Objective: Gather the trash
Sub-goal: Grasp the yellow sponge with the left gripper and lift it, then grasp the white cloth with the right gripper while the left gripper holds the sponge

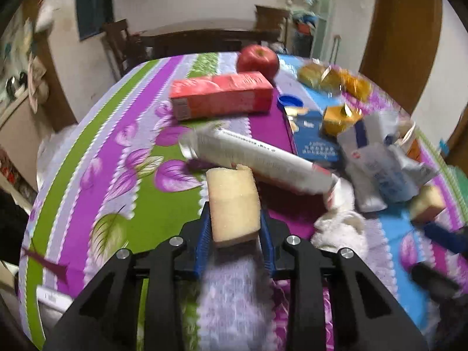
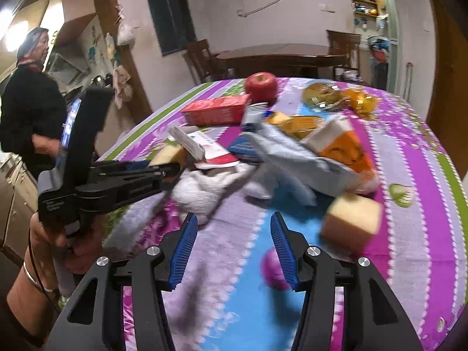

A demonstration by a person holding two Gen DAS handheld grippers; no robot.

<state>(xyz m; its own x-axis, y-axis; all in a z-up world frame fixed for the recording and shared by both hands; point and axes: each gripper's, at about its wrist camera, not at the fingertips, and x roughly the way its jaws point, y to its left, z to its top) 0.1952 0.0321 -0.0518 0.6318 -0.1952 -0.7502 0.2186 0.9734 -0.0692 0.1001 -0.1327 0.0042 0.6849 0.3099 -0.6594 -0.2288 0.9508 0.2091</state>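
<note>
1 sponge (image 1: 234, 204) in L tool (image 1: 235, 228); R tool (image 2: 231, 231) empty, 1 apple (image 2: 261, 86).

Indoor artificial light, moderately dim, warm cast. Bright blown-out lamp glow (image 2: 17, 35) at far left of the right wrist view. Both views are motion-blurred: tablecloth (image 1: 122, 181) smeared, and the pile of wrappers (image 2: 280, 158) soft (print unreadable). Near fingers (image 2: 187, 242) sharper. Strong fisheye bending, dark vignette at corners. Soft shadows, little glare.
</note>
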